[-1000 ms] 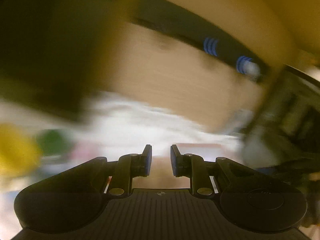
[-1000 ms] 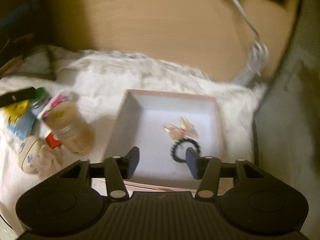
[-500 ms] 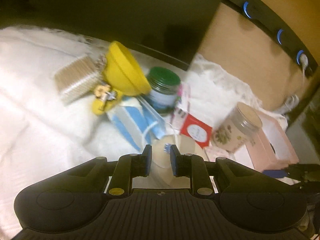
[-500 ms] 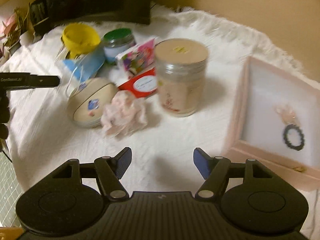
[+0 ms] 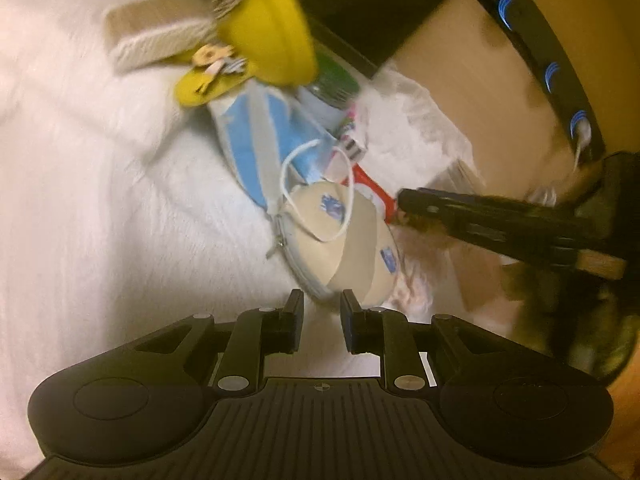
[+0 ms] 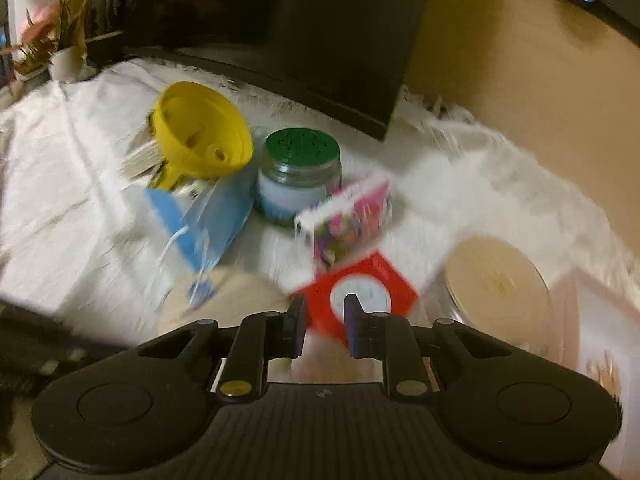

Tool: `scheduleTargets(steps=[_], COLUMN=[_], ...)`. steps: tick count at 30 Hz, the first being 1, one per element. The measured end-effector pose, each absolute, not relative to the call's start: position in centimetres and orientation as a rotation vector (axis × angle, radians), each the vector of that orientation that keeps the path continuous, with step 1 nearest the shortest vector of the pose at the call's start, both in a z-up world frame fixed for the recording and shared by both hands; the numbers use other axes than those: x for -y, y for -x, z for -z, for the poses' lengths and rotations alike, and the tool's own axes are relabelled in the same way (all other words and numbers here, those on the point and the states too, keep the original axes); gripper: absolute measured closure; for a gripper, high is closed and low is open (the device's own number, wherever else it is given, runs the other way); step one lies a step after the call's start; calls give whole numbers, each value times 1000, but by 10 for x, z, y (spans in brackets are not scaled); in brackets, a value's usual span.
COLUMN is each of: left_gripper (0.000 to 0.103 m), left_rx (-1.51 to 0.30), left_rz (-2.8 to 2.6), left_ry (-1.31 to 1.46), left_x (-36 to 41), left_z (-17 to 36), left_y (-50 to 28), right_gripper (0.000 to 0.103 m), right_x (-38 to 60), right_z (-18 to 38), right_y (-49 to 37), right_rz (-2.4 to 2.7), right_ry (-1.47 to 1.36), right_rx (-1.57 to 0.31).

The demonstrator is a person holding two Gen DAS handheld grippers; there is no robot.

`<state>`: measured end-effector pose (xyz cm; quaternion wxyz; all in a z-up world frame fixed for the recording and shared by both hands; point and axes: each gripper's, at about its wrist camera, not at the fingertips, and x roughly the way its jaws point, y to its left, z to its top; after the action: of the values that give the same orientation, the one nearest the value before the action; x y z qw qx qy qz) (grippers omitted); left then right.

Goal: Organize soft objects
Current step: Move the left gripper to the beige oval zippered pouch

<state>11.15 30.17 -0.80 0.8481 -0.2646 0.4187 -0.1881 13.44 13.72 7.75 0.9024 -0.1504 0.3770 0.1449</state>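
A fluffy white cloth (image 6: 60,200) with a rough, furry nap covers the table (image 6: 500,80), whose bare part looks like smooth pale wood. The yellow funnel (image 6: 200,132) is glossy plastic. The jar (image 6: 298,184) is clear glass under a matt green lid (image 6: 302,146). The round beige pouch (image 5: 340,240) looks like soft cloth with a zip. The red card (image 6: 360,292) looks like smooth paper. Both claws (image 5: 320,322) (image 6: 324,326) are matt black plastic.

A home room: a white furry blanket (image 6: 80,208), a potted plant (image 6: 60,52) and a wooden floor (image 6: 500,80).
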Motion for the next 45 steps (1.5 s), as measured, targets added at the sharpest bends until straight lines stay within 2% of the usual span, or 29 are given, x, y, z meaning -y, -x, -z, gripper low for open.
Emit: scheduleTargets(steps=[2,6,8,13,15,17,18,25,34,36,38,45], left_gripper=[80,75,71,55,40,30,29,29,29,33,35,31], left_rx=[-875,-830,-799,-838,-877,-881,-879,-876,-898,-951,-916,-909], left_rz=[388,337,314,314,350,376,375,345,447,393,335,368], left_ry=[606,717,763,772,696,648,653,687,713,690,687,680], left_x=[-305,-313,-317,-304,-292,-285,-284,-276,-278,-275,-272,-258], left_z=[11,17,20,22,17,13,13,12,5,12,13,12], left_y=[-117,-125,-129,-150,-158,-160,-162,-161,-111,-113,-117,-126], right_gripper=[83,92,93,93,93,94,94,96,96,97,97,97], right_x=[-138,-123,-114,-106,-104,-102,-101,-91,-79,-82,-88,-80], right_z=[-66,-49,-43,-40,-40,-41,-42,-46,-53,-52,-52,-56], right_y=[-147,-150,-144,-138,-137,-135,-134,-116,-93,-93,-90,-81], right_rz=[-289,-297,-331,-359,-364,-380,-392,-437,-464,-485,-482,-460], right_ry=[302,249,221,204,190,181,179,179,160,165,200,226], right_rx=[-822,-927,-953,-931,-927,-929,-926,-916,-895,-897,-882,-877])
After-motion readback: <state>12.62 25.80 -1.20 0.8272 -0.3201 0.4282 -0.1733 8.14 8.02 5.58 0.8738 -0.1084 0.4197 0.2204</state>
